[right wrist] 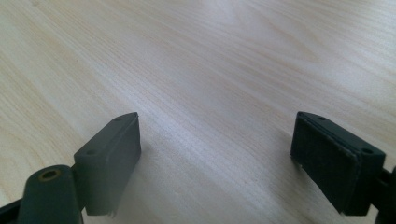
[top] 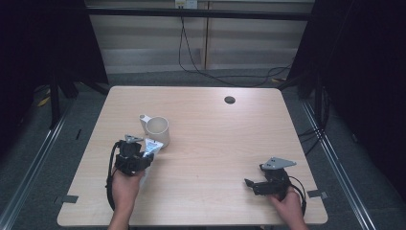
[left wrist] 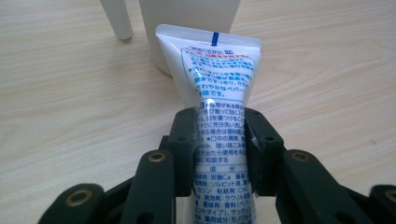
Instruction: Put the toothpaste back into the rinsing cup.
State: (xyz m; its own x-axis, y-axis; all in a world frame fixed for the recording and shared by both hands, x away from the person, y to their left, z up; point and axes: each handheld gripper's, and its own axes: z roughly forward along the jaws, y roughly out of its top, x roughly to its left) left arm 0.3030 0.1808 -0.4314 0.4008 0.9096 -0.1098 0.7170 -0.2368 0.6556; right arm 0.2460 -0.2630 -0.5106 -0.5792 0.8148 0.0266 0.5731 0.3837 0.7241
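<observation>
While the left tool [left wrist: 219, 140] pinches the toothpaste tube [left wrist: 217, 88] mid-body, its crimped end just short of the cup [top: 157, 130] ahead, likely for dropping in, the right tool [right wrist: 217, 158] idles wide apart over bare table [top: 215, 124].

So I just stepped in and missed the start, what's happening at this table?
A person is working at a light wooden table with a handheld gripper in each hand. The left gripper is shut on a white toothpaste tube with blue print, holding it around its middle with its flat crimped end pointing toward a cream plastic cup with a handle just ahead. The right gripper is open and holds nothing, low over bare tabletop at the near right.
</observation>
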